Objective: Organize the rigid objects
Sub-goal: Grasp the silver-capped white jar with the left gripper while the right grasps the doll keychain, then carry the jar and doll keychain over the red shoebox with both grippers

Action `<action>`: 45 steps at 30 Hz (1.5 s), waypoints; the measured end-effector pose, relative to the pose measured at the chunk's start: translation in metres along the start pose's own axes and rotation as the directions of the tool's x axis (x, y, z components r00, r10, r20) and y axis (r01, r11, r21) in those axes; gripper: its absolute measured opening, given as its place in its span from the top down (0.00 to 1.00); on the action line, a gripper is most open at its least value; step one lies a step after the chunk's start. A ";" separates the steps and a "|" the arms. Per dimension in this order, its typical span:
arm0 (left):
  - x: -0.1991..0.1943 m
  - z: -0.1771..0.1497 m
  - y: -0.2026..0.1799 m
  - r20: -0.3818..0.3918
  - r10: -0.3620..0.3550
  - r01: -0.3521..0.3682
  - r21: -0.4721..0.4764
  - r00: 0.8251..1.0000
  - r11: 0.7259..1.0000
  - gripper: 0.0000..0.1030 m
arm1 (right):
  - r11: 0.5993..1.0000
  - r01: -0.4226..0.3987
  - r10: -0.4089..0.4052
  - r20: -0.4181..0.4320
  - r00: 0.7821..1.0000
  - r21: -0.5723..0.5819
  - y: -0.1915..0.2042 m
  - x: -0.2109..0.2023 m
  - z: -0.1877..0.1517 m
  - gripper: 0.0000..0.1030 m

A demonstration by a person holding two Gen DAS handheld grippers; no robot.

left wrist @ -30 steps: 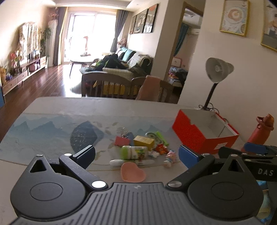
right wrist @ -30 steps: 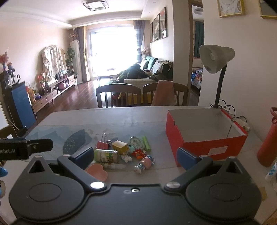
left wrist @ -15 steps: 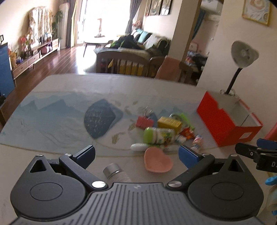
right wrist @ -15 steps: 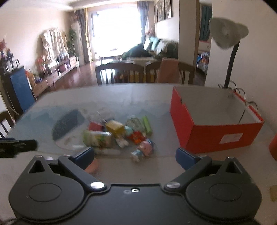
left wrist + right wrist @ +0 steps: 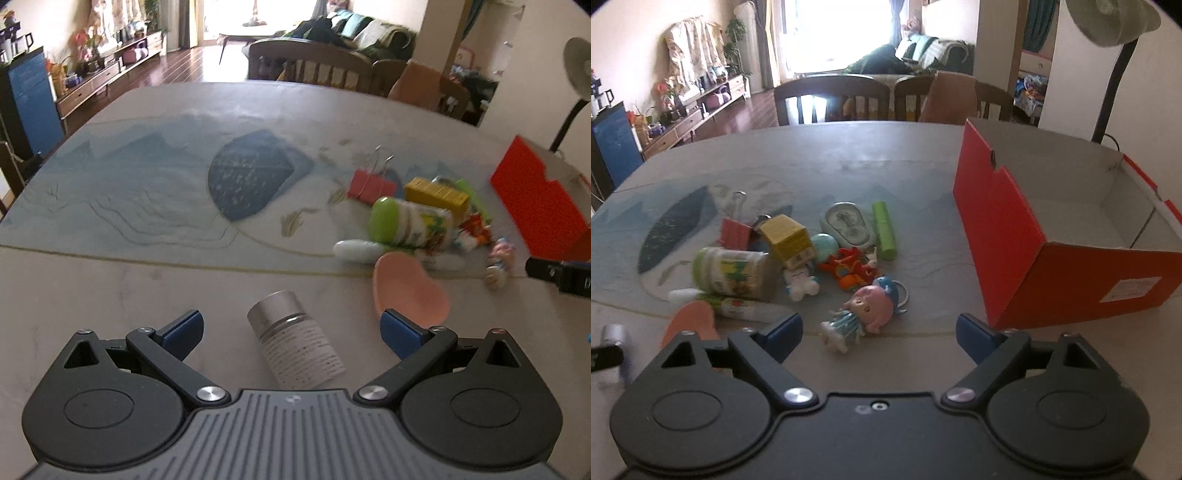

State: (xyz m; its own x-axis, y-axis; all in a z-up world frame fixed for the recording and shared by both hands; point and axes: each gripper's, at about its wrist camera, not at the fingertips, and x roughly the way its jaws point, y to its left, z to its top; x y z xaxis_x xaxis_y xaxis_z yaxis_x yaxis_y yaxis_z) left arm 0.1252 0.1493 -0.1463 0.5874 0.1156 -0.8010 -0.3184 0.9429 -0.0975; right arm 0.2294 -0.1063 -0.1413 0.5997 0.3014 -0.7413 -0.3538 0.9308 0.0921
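A pile of small objects lies on the table mat: a green-capped bottle [image 5: 412, 225], a yellow box [image 5: 436, 192], a red binder clip [image 5: 371, 185], a pink heart dish [image 5: 408, 290]. My left gripper [image 5: 291, 328] is open, with a silver-capped white bottle [image 5: 295, 345] lying between its fingers. My right gripper [image 5: 877, 332] is open, just before a pink-headed doll [image 5: 862, 314]. The red box [image 5: 1052, 236] stands open at the right, its inside bare. The green bottle [image 5: 733, 273], yellow box [image 5: 786, 236] and green tube [image 5: 884, 229] show in the right wrist view.
Chairs [image 5: 831, 99] stand at the table's far edge. A desk lamp [image 5: 1115, 55] stands behind the red box. The right gripper's tip [image 5: 557, 275] shows at the right in the left wrist view. The mat [image 5: 147, 192] covers the table's middle.
Both grippers have tilted down and moved closer to the table. The silver-capped bottle has come between my left fingers; the doll is now near my right fingers.
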 end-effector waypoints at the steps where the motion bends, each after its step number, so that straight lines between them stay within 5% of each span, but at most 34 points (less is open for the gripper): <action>1: 0.003 0.000 0.000 -0.006 0.002 -0.002 -0.008 1.000 1.000 0.01 | 1.000 0.001 -0.001 -0.007 1.000 0.004 -0.001 0.005 0.002 0.15; 10: 0.023 -0.002 -0.005 -0.038 0.042 -0.043 -0.024 0.998 0.999 0.02 | 1.000 0.006 -0.004 -0.082 0.997 0.026 -0.002 0.041 0.007 0.24; 16: 0.031 -0.002 -0.006 -0.065 0.035 -0.038 -0.035 0.997 0.999 0.14 | 0.999 -0.006 0.011 -0.114 0.993 0.046 -0.001 0.050 0.008 0.32; 24: 0.032 -0.002 -0.007 -0.063 0.027 -0.030 -0.045 0.998 0.999 0.40 | 0.998 -0.030 0.038 -0.136 0.990 0.057 0.005 0.050 0.010 0.54; 29: 0.031 -0.001 -0.006 -0.065 0.030 -0.033 -0.041 0.997 0.999 0.57 | 0.997 -0.030 0.039 -0.147 0.988 0.065 0.007 0.048 0.010 0.58; 45: 0.006 -0.002 0.003 -0.038 -0.056 0.054 -0.042 0.998 0.998 0.60 | 0.990 -0.081 0.091 -0.083 0.992 0.119 0.006 -0.012 -0.006 0.61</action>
State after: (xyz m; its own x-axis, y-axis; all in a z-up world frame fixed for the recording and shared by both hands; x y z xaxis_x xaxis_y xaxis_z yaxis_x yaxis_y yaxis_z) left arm 0.1258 0.1518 -0.1526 0.5756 0.0506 -0.8162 -0.3167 0.9340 -0.1655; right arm 0.2156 -0.1061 -0.1356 0.5036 0.3666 -0.7823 -0.3133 0.9214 0.2300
